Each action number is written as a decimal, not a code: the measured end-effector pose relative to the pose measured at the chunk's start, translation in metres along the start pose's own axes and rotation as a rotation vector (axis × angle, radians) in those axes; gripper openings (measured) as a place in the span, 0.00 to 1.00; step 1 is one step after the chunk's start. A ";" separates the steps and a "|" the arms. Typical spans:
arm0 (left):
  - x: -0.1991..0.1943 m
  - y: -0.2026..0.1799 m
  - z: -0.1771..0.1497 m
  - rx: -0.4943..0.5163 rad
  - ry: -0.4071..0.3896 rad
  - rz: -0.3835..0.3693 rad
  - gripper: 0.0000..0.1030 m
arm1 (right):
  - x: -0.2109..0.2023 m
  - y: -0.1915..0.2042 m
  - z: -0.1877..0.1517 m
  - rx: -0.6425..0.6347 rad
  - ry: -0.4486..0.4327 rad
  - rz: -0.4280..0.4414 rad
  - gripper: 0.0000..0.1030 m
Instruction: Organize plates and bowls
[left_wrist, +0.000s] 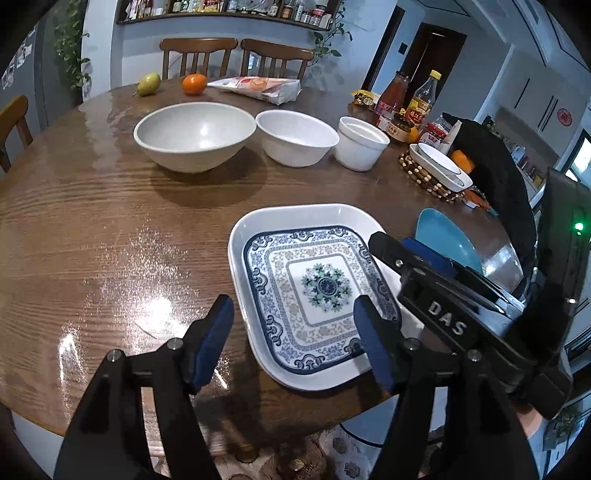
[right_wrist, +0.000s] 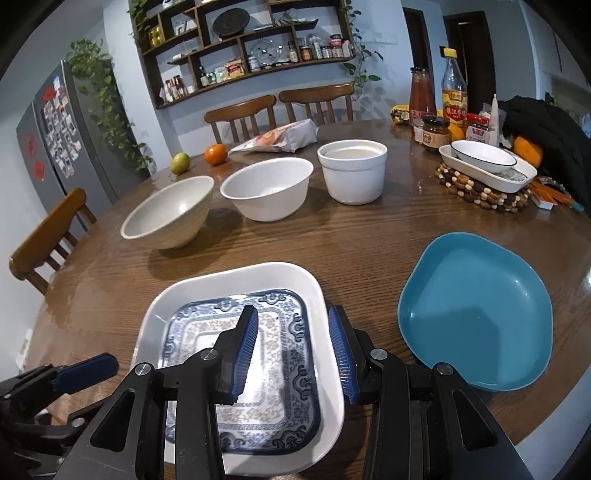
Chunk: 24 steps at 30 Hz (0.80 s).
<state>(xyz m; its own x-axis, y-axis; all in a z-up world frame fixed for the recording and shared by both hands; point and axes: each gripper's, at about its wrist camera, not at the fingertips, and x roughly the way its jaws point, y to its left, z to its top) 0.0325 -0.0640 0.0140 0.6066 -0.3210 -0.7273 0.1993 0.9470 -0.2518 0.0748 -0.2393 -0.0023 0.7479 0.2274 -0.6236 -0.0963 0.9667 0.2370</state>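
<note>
A blue-patterned square plate (left_wrist: 325, 288) lies inside a larger white square plate (left_wrist: 303, 212) near the table's front edge. My left gripper (left_wrist: 293, 341) hangs open over that stack's near left corner, one finger above the patterned plate, the other above bare wood, gripping nothing. My right gripper (right_wrist: 293, 350) is shut on the white plate (right_wrist: 240, 273) at its right wall, one pad inside over the patterned plate (right_wrist: 288, 376), one outside. A teal plate (right_wrist: 476, 317) lies to the right. Behind stand a grey bowl (right_wrist: 170, 214), a white bowl (right_wrist: 266, 188) and a white straight-sided bowl (right_wrist: 352, 170).
At the back right, a beaded trivet (right_wrist: 480, 192) carries two small white dishes, with sauce bottles and jars (right_wrist: 454, 99) behind. An orange (right_wrist: 215, 153), a pear (right_wrist: 180, 162) and a food packet (right_wrist: 280, 138) lie at the far edge. Wooden chairs ring the round table (right_wrist: 369, 251).
</note>
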 end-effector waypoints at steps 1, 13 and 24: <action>-0.001 -0.002 0.001 0.003 -0.002 -0.001 0.65 | -0.004 -0.001 0.001 0.005 -0.003 0.013 0.40; -0.005 -0.052 0.030 0.052 -0.021 -0.089 0.68 | -0.069 -0.041 0.021 0.071 -0.140 0.003 0.72; 0.047 -0.116 0.047 0.144 0.090 -0.194 0.67 | -0.078 -0.118 0.023 0.253 -0.136 -0.045 0.74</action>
<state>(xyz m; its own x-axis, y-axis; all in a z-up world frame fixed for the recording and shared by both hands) 0.0741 -0.1885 0.0388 0.4765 -0.4898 -0.7301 0.4167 0.8570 -0.3030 0.0431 -0.3740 0.0352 0.8306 0.1502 -0.5363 0.0934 0.9117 0.4000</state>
